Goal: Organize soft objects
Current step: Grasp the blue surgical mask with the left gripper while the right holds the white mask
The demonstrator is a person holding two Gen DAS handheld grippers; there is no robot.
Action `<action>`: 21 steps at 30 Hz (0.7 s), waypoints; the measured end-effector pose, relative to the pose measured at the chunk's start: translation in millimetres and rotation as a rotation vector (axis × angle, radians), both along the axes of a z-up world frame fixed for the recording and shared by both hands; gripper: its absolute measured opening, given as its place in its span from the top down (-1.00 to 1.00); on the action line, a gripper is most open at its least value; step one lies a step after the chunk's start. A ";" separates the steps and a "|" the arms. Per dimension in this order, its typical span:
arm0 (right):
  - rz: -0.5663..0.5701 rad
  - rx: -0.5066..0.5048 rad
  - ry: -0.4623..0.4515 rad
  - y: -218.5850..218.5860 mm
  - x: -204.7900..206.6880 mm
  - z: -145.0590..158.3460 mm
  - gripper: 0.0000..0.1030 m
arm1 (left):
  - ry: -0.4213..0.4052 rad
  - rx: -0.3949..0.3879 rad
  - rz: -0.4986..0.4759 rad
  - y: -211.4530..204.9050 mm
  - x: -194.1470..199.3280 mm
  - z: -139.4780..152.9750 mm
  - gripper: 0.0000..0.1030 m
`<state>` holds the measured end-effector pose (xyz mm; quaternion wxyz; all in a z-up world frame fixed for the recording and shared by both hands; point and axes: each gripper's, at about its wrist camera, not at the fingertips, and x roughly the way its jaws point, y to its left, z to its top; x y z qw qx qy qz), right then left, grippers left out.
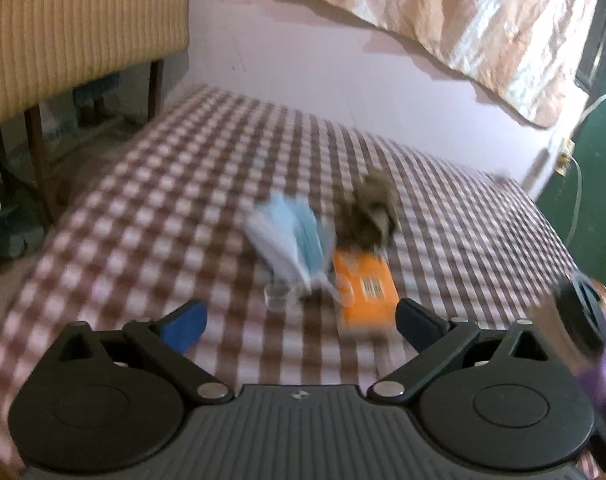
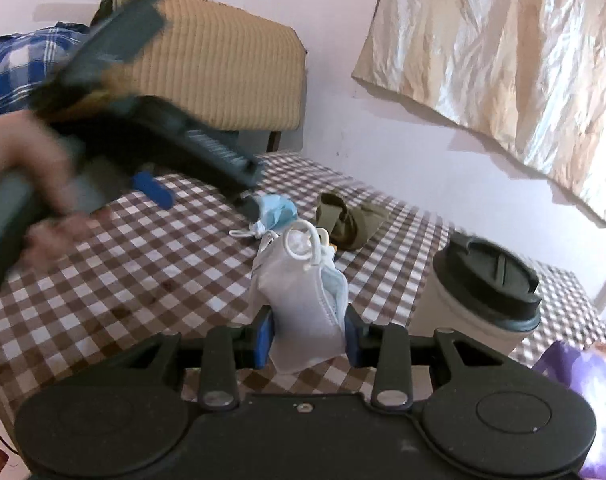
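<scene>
In the right wrist view my right gripper (image 2: pixel 307 334) is shut on a white face mask (image 2: pixel 303 300), which stands up between the blue pads, ear loops on top. Past it, a crumpled blue mask (image 2: pixel 275 210) and an olive cloth (image 2: pixel 351 220) lie on the checked tablecloth (image 2: pixel 143 280). A hand (image 2: pixel 43 200) holds my left gripper (image 2: pixel 203 198) at the upper left, close to the blue mask. The blurred left wrist view shows the left gripper (image 1: pixel 301 320) open and empty, just short of a heap of blue and white masks (image 1: pixel 291 236) and the olive cloth (image 1: pixel 367 212).
An orange box (image 1: pixel 365 288) and a small clear cup (image 1: pixel 279 296) lie beside the masks. A paper cup with a black lid (image 2: pixel 483 296) stands at the right, with a purple bag (image 2: pixel 583 372) near it. A padded chair (image 2: pixel 231 60) stands behind the table, by the wall.
</scene>
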<state>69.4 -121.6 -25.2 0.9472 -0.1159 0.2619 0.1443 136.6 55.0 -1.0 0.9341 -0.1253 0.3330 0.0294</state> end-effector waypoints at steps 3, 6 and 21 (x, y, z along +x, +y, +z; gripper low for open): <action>0.003 -0.007 -0.003 -1.0 -3.7 1.6 0.16 | 0.002 0.026 0.027 1.2 32.8 -0.7 -1.00; -0.004 -0.006 0.001 -3.5 -5.7 3.8 0.16 | 0.043 0.036 0.032 0.1 65.9 -10.8 -1.00; -0.060 0.031 -0.023 -15.0 -0.6 20.1 0.16 | 0.052 0.101 -0.028 -11.9 67.9 -15.0 0.49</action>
